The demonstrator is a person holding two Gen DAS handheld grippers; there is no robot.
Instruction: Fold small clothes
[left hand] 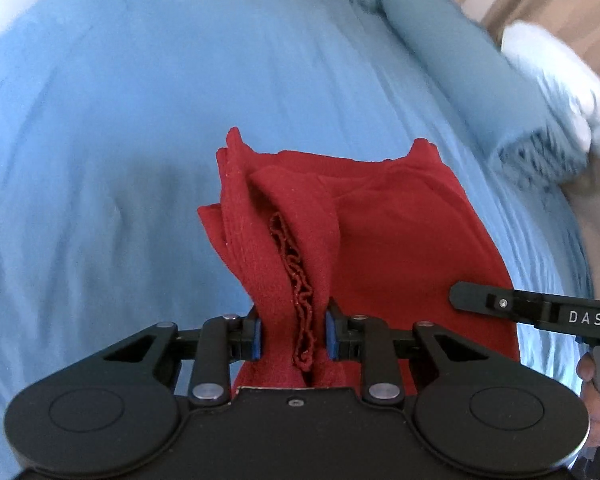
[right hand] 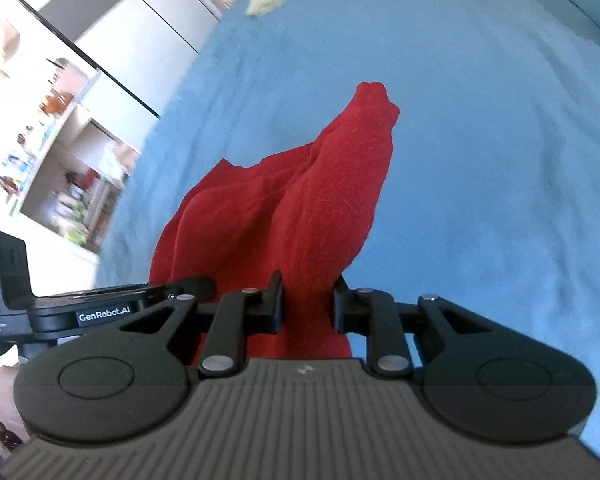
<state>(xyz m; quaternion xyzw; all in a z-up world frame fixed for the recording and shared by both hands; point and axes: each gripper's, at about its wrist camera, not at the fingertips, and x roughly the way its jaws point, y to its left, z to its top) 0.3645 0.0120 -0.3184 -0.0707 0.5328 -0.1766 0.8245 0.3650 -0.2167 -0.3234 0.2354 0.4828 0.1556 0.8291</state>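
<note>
1. Red knit garment [left hand: 380, 240] is lying partly on the blue bedspread [left hand: 120, 140], its near edge bunching up into both grippers.
2. Left gripper [left hand: 295, 334] is pinching a gathered fold of the garment; jaws are standing narrow, blue pads [left hand: 257, 340] pressing the cloth from either side, a wavy seam edge showing between them.
3. Right gripper [right hand: 308, 308] is clamping another bunch of the same garment [right hand: 300, 216]; jaws narrow, fabric filling the gap and rising ahead to a peak.
4. Right gripper's body is showing at the right edge of the left wrist view, just beside the garment, a bare hand [left hand: 596, 404] wrapping its handle.
5. Folded blue blanket [left hand: 460, 72] with a fringe is lying along the far right of the bed, something white [left hand: 556, 76] sitting beside it.
6. Shelving [right hand: 60, 152] is standing blurred beyond the bed's left side in the right wrist view.
</note>
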